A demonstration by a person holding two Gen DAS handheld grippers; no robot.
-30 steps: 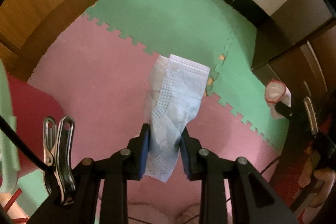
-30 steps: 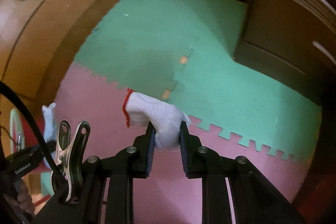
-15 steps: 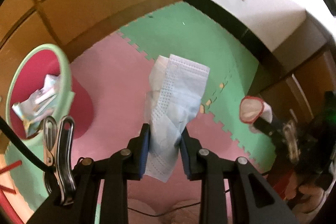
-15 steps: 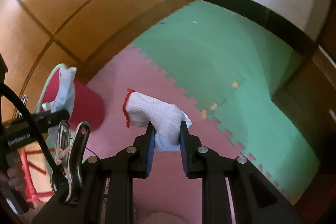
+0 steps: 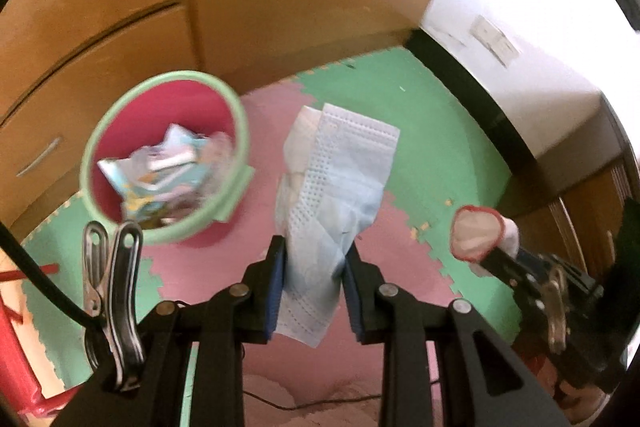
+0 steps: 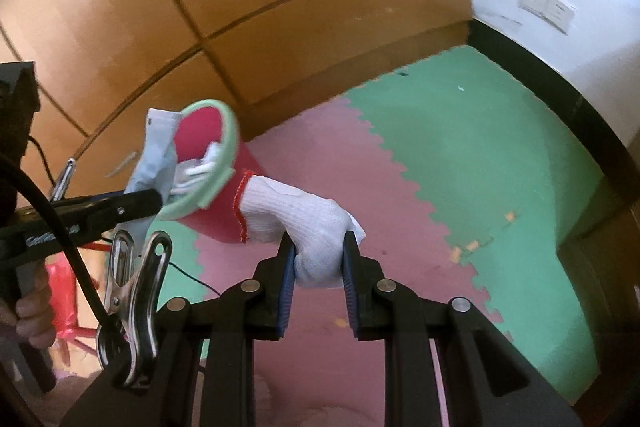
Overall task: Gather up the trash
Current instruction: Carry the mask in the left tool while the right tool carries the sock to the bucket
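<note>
Two pieces of trash are held off the floor: the left gripper [image 5: 314,283] has its jaws clamped on a blue mask [image 5: 334,195], and the right gripper [image 6: 319,269] pinches a white glove [image 6: 304,215]. A bin [image 5: 240,119] stands at ten o'clock of the mask on the mat [image 5: 420,131], wrappers already inside. Both items are limp; I judge that a release short of the rim would drop them on the mat, or that the mask could cling to a pad. Only the left view shows the bin's contents; only the right shows a hand [image 6: 30,311] on the left handle.
</note>
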